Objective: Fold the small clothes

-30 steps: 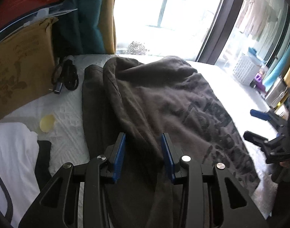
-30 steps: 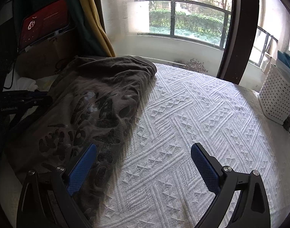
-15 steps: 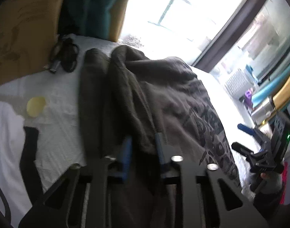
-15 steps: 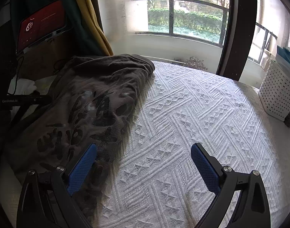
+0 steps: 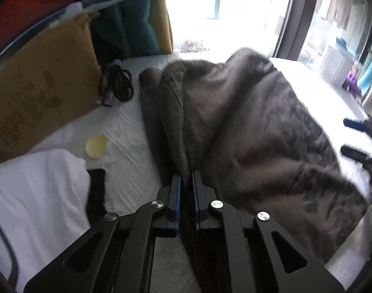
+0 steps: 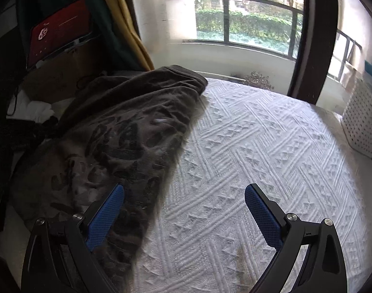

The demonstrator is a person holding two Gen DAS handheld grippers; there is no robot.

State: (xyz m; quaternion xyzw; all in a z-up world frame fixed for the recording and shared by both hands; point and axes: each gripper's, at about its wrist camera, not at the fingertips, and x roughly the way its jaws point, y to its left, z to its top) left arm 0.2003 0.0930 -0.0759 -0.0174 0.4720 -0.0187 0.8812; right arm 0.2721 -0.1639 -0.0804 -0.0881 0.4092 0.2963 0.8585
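A dark brown T-shirt (image 5: 246, 122) with a faded print lies rumpled on the white textured bedspread (image 6: 259, 146). My left gripper (image 5: 186, 183) is shut on a raised fold along the shirt's near left edge, and the cloth runs up from between the blue pads. In the right wrist view the same shirt (image 6: 127, 131) covers the left half of the bed. My right gripper (image 6: 184, 190) stands wide open just above the bed, with its left finger over the shirt's near right edge and its right finger over bare bedspread. Nothing is between its pads. It also shows at the far right as the right gripper (image 5: 356, 136).
A white garment (image 5: 39, 190) with a black strip lies at the near left. A yellow disc (image 5: 96, 145), a coiled black cable (image 5: 120, 85) and a cardboard sheet (image 5: 34, 92) sit beyond it. A white basket (image 6: 364, 122) stands at the bed's right edge. Curtains and a window close the far side.
My left gripper's jaws have closed from a hand-width gap onto the shirt's fold, and the cloth now bunches up from the pads. The right gripper has stayed open in place.
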